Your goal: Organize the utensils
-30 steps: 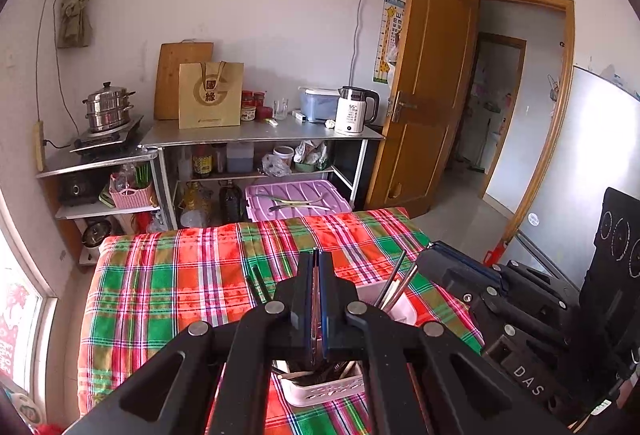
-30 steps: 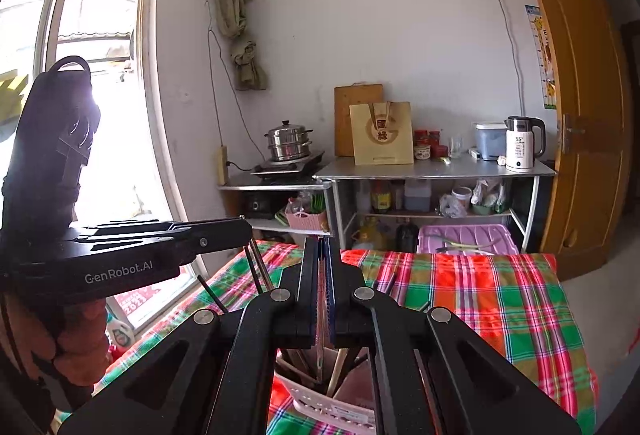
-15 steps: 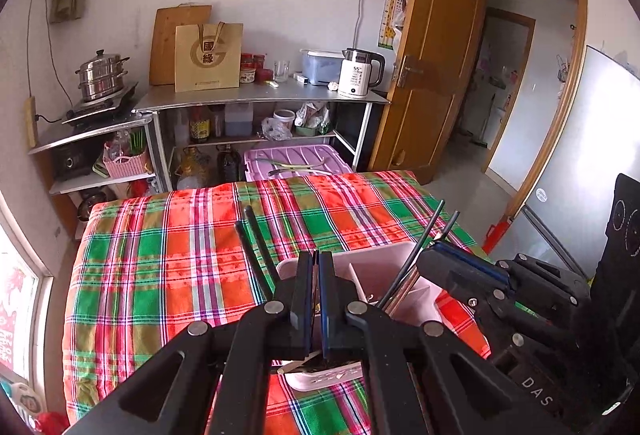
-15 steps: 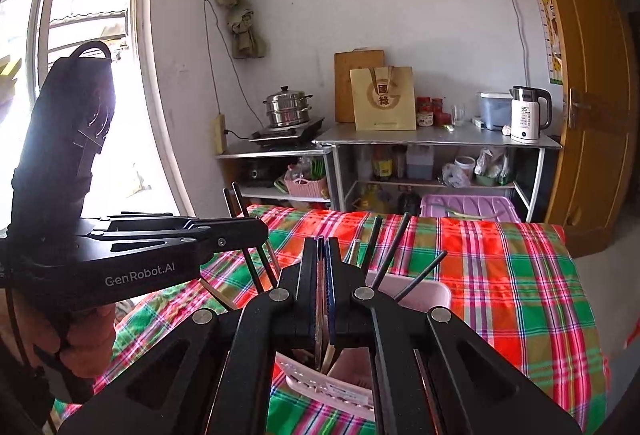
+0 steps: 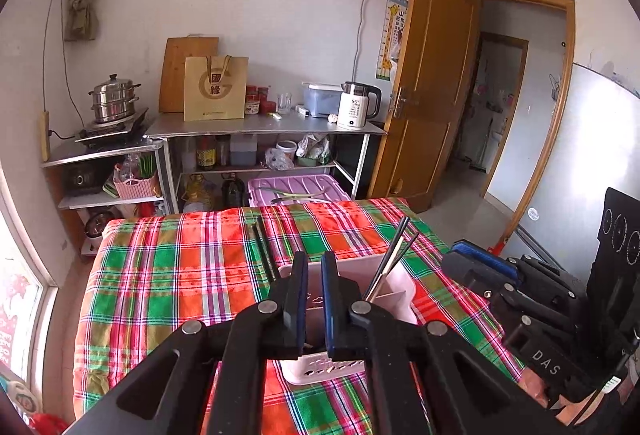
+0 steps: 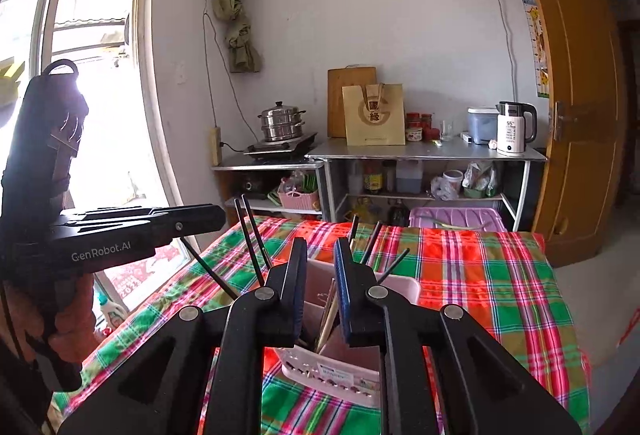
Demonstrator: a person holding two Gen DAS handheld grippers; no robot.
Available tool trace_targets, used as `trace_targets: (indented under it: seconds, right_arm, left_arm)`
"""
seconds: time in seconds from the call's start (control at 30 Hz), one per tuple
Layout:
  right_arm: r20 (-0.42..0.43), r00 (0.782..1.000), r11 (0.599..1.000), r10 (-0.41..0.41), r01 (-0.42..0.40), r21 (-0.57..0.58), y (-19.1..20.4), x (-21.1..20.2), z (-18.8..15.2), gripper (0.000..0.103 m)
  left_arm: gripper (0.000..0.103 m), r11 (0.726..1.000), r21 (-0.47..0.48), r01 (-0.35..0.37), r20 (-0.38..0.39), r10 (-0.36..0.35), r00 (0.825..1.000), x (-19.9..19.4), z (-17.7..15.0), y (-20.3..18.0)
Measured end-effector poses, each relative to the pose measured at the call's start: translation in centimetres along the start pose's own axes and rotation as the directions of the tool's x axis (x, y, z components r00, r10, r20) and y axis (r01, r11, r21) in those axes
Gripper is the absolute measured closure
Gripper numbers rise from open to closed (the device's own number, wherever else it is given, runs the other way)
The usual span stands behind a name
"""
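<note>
**Over the plaid table, both tongs have just let go**

Above the pink holder [image 5: 348, 299] on the plaid table [image 5: 168, 275], both of my tongs have come apart in the last moment. A second ago each pair was pressed flat together; now the left tongs [image 5: 314, 299] show a narrow slot of daylight, and the right tongs [image 6: 320, 287] have been opening further, to a slightly wider but still narrow gap. Nothing sits between the pads of either pair: through both gaps I see only the holder's pale walls behind. Both views have also tipped down since then, so more of the holder shows than before.

I read this as readying for a pick or a nudge, not a release, since I see nothing dropping away. The sorting still looks unfinished.

The holder is a white-pink plastic caddy with a divider and a perforated lower front, standing upright near the table's near edge, directly ahead of both tongs. Dark chopsticks [image 6: 250, 235] lean out of it at loose, splayed angles; another pair [image 5: 394, 255] tilts right from the far compartment. Paler sticks [image 6: 328, 311] lie inside. How many pieces are in each compartment I cannot tell.
</note>
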State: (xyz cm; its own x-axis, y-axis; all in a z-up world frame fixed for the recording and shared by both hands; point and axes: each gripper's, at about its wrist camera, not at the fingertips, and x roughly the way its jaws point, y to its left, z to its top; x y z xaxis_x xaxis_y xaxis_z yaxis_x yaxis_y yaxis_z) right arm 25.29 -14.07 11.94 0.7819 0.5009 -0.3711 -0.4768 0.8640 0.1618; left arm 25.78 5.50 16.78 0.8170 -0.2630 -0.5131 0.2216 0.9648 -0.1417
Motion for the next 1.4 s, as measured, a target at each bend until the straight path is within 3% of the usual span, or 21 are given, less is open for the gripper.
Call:
trace_targets:
  seconds: [0.1, 0.33, 0.47, 0.67, 0.83, 1.1, 1.4]
  right_arm:
    - [0.006, 1.0, 1.0, -0.017, 0.017, -0.006, 0.1, -1.9, -0.6, 0.086]
    - [-0.002, 0.999, 0.999, -0.054, 0.054, -0.005, 0.4, -6.3, -3.6, 0.08]
    - [-0.021, 0.998, 0.998, -0.064, 0.064, 0.0, 0.7, -8.1, -6.0, 0.075]
    - [-0.06, 0.995, 0.997, -0.076, 0.077, 0.021, 1.0, -10.1, -10.0, 0.075]
    - [-0.084, 0.992, 0.996, -0.094, 0.095, 0.006, 1.8, -11.1, -12.5, 0.075]
    - [-0.103, 0.991, 0.996, -0.091, 0.09, -0.013, 3.2, -12.4, -14.9, 0.075]
    - [-0.112, 0.99, 0.996, -0.089, 0.087, -0.028, 3.9, -12.7, -15.9, 0.074]
  left_arm:
    - [0.09, 1.0, -0.012, -0.02, 0.027, 0.021, 0.999, -2.1, -1.4, -0.2]
    - [0.089, 0.999, -0.032, -0.038, 0.054, 0.039, 0.998, -5.7, -6.6, -1.4]
    - [0.083, 0.998, -0.039, -0.053, 0.043, 0.054, 0.998, -6.6, -10.4, -2.1]
    - [0.083, 0.997, -0.03, -0.065, 0.011, 0.065, 0.998, -7.1, -15.8, -3.8]
    - [0.083, 0.993, -0.016, -0.116, 0.012, 0.116, 0.993, -7.7, -18.9, -5.0]
    - [0.083, 0.992, -0.033, -0.125, 0.013, 0.125, 0.992, -8.8, -21.7, -5.8]
    - [0.083, 0.994, -0.012, -0.11, 0.015, 0.11, 0.994, -9.1, -22.6, -7.0]
